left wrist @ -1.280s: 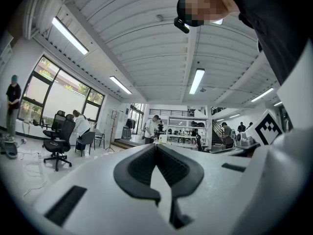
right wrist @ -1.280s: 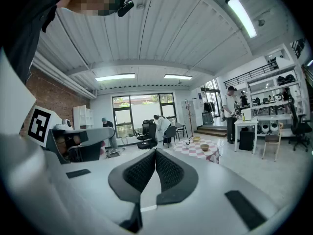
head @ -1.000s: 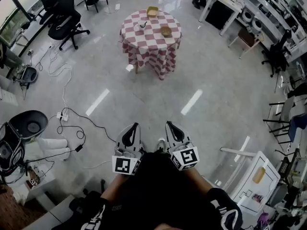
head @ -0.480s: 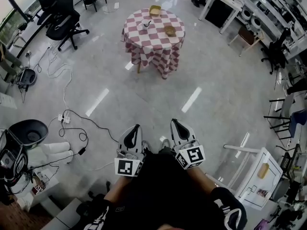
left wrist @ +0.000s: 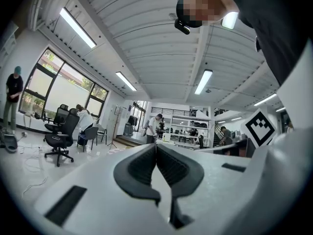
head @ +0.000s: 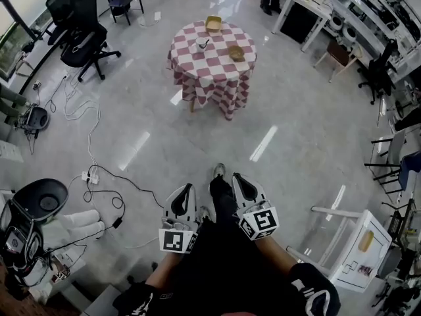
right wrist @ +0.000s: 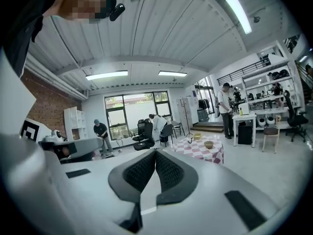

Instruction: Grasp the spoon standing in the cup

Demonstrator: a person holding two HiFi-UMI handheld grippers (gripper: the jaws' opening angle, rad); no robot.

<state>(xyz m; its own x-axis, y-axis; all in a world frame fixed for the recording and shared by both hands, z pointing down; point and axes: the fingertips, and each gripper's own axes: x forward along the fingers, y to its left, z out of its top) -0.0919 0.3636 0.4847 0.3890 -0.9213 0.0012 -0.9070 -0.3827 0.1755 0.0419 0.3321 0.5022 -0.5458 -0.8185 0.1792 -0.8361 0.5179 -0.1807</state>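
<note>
One checked worktop [head: 217, 68], one cup [head: 200, 45] holding one spoon [head: 206, 42], two bowls [head: 213, 24] [head: 236, 52]; left gripper [head: 185, 191], right gripper [head: 237, 180], both jaws pressed together, empty

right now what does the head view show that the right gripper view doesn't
Only the head view: the power strip on the floor and the person's shoe. Only the right gripper view: ceiling lights, windows and a brick wall. Both: the checkered table with its bowl, and the right gripper, jaws shut and empty.
</note>
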